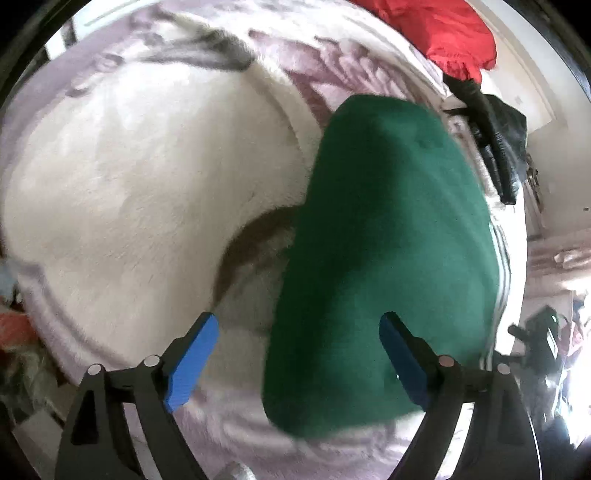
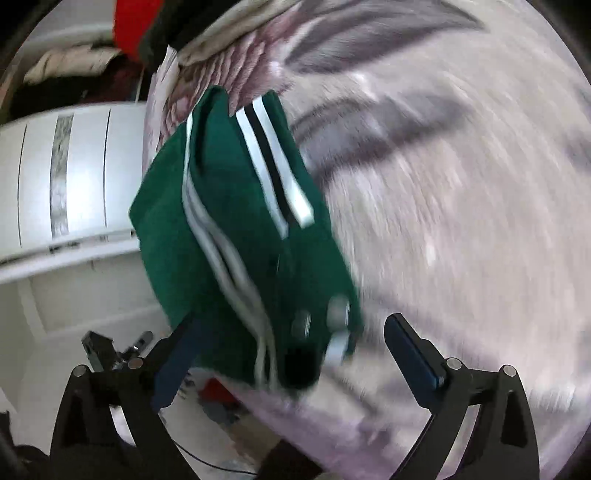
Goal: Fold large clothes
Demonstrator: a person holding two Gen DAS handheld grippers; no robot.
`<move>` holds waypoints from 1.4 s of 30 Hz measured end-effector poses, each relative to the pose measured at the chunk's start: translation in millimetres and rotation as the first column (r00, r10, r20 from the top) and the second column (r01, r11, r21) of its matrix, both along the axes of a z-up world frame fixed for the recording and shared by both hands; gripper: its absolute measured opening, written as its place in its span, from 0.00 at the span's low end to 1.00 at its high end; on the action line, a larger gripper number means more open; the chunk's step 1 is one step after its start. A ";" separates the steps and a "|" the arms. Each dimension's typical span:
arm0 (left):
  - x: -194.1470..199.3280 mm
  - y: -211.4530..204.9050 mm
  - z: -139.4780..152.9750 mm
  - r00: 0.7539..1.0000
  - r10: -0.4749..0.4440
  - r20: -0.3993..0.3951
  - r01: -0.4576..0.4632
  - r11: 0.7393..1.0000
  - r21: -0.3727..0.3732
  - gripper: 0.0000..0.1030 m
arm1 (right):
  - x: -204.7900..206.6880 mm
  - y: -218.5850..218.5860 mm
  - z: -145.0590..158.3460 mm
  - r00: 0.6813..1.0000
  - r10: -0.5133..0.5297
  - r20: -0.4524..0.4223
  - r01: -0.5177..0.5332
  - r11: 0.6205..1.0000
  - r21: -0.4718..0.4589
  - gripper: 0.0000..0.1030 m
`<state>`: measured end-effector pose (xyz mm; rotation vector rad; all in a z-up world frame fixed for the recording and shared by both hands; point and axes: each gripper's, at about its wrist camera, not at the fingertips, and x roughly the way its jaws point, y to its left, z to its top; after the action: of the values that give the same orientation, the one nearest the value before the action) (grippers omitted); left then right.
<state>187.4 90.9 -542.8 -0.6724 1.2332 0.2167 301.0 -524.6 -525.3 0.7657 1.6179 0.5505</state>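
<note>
The green garment lies on the bed as a compact folded bundle, near the edge of the pale patterned blanket. In the right wrist view the same garment shows its white and black stripes stacked in layers, so it looks folded at least 2 times, with its near end overhanging the side of the bed a little. By my reading this piece is essentially done — what may remain is squaring it up or moving it aside. A red garment and a dark one sit heaped at the far edge of the bed, and those look unfolded, so the wider job is probably only part way through.

The left gripper points steeply down at the bed, its blue pads spread wide with nothing clamped; the near end of the green bundle lies below the gap, and I cannot tell whether the right-hand pad touches it. The right gripper is tilted less steeply and stands wide apart too — the striped end of the bundle sits between its fingers but is not pinched, so it reads as released. Both views are smeared by motion blur.
</note>
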 end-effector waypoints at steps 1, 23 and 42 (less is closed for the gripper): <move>7.7 6.7 -14.3 1.000 -0.011 0.011 0.012 0.999 -0.042 0.89 | 5.4 1.1 -7.2 1.000 0.013 -0.010 -0.013 1.000 0.022 0.97; 76.6 6.7 -1.3 0.953 -0.118 0.280 0.180 0.962 -0.205 0.44 | 20.6 116.4 -44.6 0.990 0.140 -0.034 -0.127 0.960 0.248 0.41; 317.8 -43.4 167.9 0.812 -0.385 0.438 0.486 0.862 -0.142 0.39 | 95.1 -47.8 190.4 0.959 -0.203 0.200 0.154 0.959 0.236 0.37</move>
<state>505.2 47.5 -374.9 -0.5872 0.9922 -0.4563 396.1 -572.4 -334.9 0.9681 1.2789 0.6655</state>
